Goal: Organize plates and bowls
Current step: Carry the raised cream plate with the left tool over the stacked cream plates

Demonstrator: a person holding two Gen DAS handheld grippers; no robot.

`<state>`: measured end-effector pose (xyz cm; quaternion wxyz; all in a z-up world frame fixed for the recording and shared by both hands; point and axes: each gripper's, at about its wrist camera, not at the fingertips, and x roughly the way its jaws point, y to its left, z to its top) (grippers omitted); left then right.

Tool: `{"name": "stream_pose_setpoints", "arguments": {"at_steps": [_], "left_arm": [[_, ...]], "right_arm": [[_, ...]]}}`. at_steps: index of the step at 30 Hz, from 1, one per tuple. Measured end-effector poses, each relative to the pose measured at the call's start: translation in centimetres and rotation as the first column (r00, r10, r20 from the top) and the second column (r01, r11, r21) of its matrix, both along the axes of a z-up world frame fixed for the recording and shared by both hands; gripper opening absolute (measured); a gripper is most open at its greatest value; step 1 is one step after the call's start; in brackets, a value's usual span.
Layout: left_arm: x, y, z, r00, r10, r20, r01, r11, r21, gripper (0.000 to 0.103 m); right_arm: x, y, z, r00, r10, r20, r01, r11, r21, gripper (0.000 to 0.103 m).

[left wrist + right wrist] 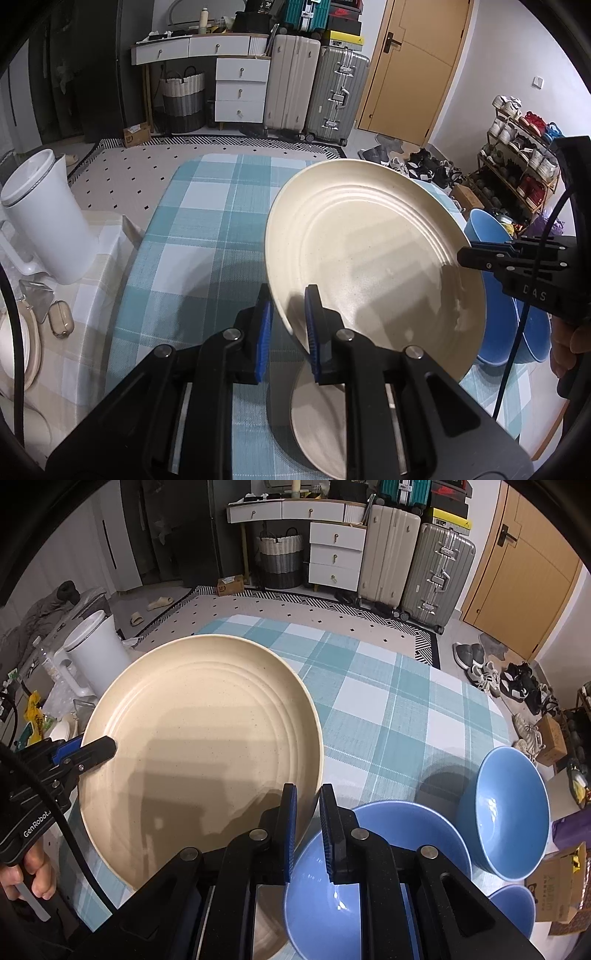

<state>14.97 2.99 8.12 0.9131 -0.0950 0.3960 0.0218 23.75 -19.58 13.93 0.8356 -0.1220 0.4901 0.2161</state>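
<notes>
Checked table bearing blue bowls

Both grippers clamp cream plate rim.

Both tools are matte black, with a speckled finish on their angular linkage arms. On the left gripper each finger carries a ribbed blue pad on its inner face, and 4 round silver pivot pins sit across the linkage. The right gripper has the same blue pads and silver pins. Seen from the opposite camera, the right tool's body shows raised letters "DAS" and small screws, with black and blue cables running past it. The left tool's side reads "GenRobot" in white, trailed by a thick black cable. Bare skin of the left hand wraps its handle
</notes>
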Motion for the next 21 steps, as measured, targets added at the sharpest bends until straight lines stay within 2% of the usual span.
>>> {"name": "stream_pose_setpoints", "arguments": {"at_steps": [21], "left_arm": [[-6.1, -1.2, 0.3, 0.999, -0.008, 0.031, 0.007, 1.0, 0.008, 0.013]], "right_arm": [[-5.7, -1.0, 0.8, 0.999, -0.002, 0.041, 0.002, 1.0, 0.014, 0.013]]}}
